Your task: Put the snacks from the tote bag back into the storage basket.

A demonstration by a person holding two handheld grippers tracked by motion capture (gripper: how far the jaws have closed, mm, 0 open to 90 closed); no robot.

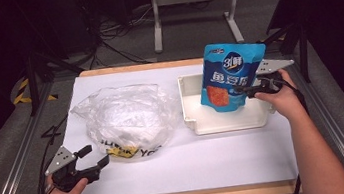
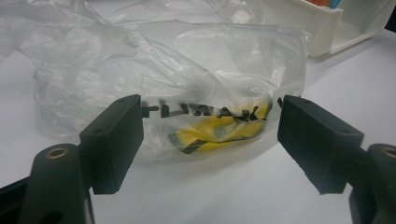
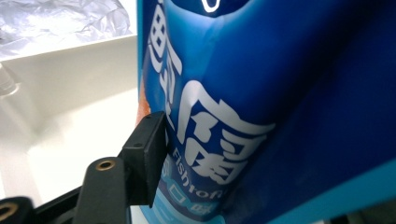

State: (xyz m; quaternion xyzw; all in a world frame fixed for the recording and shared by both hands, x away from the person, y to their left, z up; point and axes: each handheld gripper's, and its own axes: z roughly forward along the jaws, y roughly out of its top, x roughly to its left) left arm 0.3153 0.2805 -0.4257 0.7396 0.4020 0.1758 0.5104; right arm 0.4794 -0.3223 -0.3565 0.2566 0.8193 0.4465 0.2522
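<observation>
A blue snack pouch [image 1: 229, 75] with white lettering stands upright over the white tray [image 1: 228, 121], held at its right side by my right gripper [image 1: 243, 89], which is shut on it. In the right gripper view one black jaw presses the pouch [image 3: 261, 93], and the tray's inside [image 3: 60, 116] lies behind it. A crumpled clear plastic bag [image 1: 125, 117] with yellow and black print lies left of the tray. My left gripper [image 1: 94, 156] is open just in front of the bag's printed corner [image 2: 210, 128], jaws spread wide and apart from it.
White paper [image 1: 193, 159] covers the wooden table. Dark floor, cables and a metal stand's legs [image 1: 193, 8] lie beyond the far edge. Rails run along both sides of the table.
</observation>
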